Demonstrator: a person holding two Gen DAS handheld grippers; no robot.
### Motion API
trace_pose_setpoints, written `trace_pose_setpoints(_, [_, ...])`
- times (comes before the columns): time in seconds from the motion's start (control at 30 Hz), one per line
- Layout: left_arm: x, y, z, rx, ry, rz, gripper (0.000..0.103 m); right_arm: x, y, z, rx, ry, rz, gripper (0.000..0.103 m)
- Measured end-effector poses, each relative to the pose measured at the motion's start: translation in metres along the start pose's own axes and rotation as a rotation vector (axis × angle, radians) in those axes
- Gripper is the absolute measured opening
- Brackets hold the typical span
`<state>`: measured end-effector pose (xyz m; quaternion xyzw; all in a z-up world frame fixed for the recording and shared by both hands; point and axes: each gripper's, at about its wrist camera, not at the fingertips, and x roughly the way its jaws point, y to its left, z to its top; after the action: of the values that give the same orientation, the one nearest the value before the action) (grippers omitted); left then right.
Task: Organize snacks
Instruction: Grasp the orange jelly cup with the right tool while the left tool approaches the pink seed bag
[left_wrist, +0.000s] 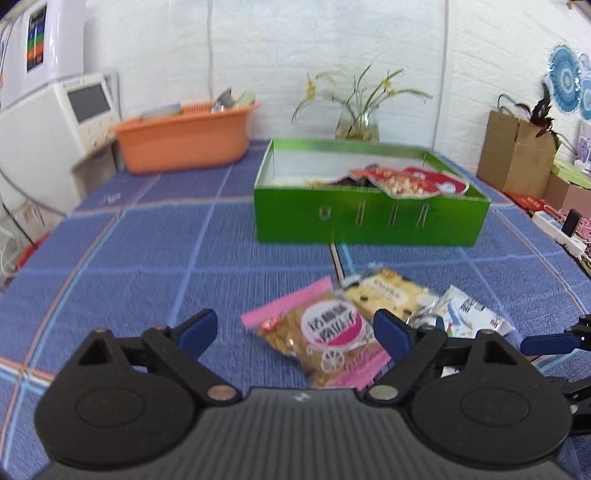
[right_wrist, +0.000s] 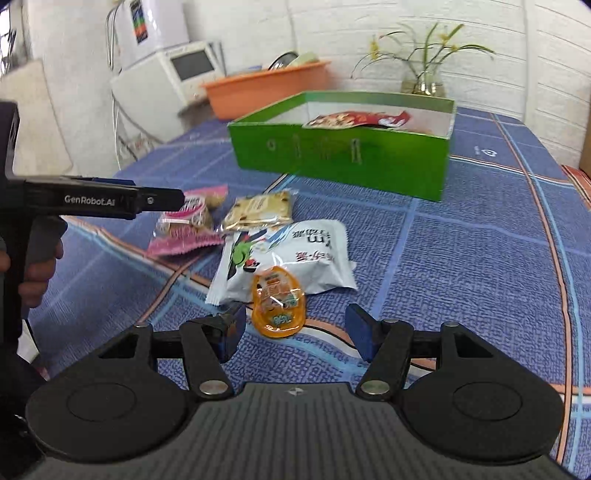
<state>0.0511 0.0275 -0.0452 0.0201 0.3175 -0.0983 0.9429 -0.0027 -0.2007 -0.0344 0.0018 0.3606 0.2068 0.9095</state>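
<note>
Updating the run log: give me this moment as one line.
left tongs: open over pink snack pack | right tongs: open near orange jelly cup | green box: partly filled

R gripper (right_wrist: 295, 334) open, orange snack (right_wrist: 277, 304) btwn jaws.

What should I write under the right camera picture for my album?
Open right gripper reaches toward an orange jelly cup lying by snack packets, green box behind.

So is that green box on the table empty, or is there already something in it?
Not empty. The open green box already holds a red snack packet lying inside.
</note>
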Motion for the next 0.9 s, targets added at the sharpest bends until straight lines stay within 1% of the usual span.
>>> trace_pose_setpoints(0.07, [0.008, -0.003, 0.000, -0.025, 0.039, 0.003, 0.087, 0.007, 0.007, 0.000, -0.030, 0.017, 0.001, 0.101])
trace_pose_setpoints(0.13, [0.015, -0.008, 0.000, -0.023, 0.057, 0.002, 0.087, 0.011, 0.014, 0.000, -0.089, 0.011, -0.016, 0.100])
trace_pose_setpoints(0.2, [0.020, -0.011, -0.001, -0.013, 0.056, 0.012, 0.087, 0.012, 0.022, -0.004, -0.151, -0.001, -0.053, 0.095])
trace_pose_setpoints(0.23, [0.021, -0.011, -0.002, -0.011, 0.049, 0.008, 0.087, 0.012, 0.024, -0.005, -0.164, -0.011, -0.052, 0.085])
trace_pose_setpoints(0.27, [0.023, -0.010, -0.002, -0.008, 0.043, 0.004, 0.087, 0.012, 0.024, -0.007, -0.160, -0.018, -0.035, 0.079])
trace_pose_setpoints(0.3, [0.024, -0.010, -0.002, -0.004, 0.032, -0.004, 0.087, 0.011, 0.024, -0.007, -0.159, -0.027, -0.029, 0.067])
trace_pose_setpoints(0.33, [0.024, -0.009, -0.004, 0.006, 0.016, -0.016, 0.087, 0.011, 0.025, -0.008, -0.167, -0.033, -0.039, 0.060])
trace_pose_setpoints(0.37, [0.024, -0.007, -0.006, 0.018, 0.001, -0.032, 0.085, 0.010, 0.025, -0.008, -0.168, -0.036, -0.039, 0.060])
trace_pose_setpoints(0.43, [0.027, -0.002, -0.008, 0.009, 0.013, -0.094, 0.079, 0.008, 0.023, -0.010, -0.152, -0.046, -0.033, 0.060])
trace_pose_setpoints(0.5, [0.030, 0.006, -0.010, -0.029, 0.042, -0.143, 0.068, 0.005, 0.023, -0.013, -0.146, -0.052, -0.031, 0.060])
trace_pose_setpoints(0.53, [0.030, 0.009, -0.011, -0.037, 0.048, -0.163, 0.064, 0.003, 0.023, -0.014, -0.144, -0.051, -0.029, 0.060])
trace_pose_setpoints(0.57, [0.029, 0.012, -0.011, -0.050, 0.052, -0.180, 0.058, 0.001, 0.023, -0.015, -0.140, -0.051, -0.022, 0.060])
trace_pose_setpoints(0.63, [0.026, 0.016, -0.011, -0.073, 0.060, -0.200, 0.056, -0.002, 0.023, -0.017, -0.127, -0.049, -0.013, 0.060])
trace_pose_setpoints(0.73, [0.023, 0.019, -0.013, -0.070, 0.058, -0.201, 0.056, -0.006, 0.021, -0.019, -0.108, -0.046, -0.009, 0.060])
trace_pose_setpoints(0.9, [0.013, 0.028, -0.016, -0.087, 0.062, -0.205, 0.055, -0.014, 0.020, -0.017, -0.084, -0.077, -0.003, 0.060])
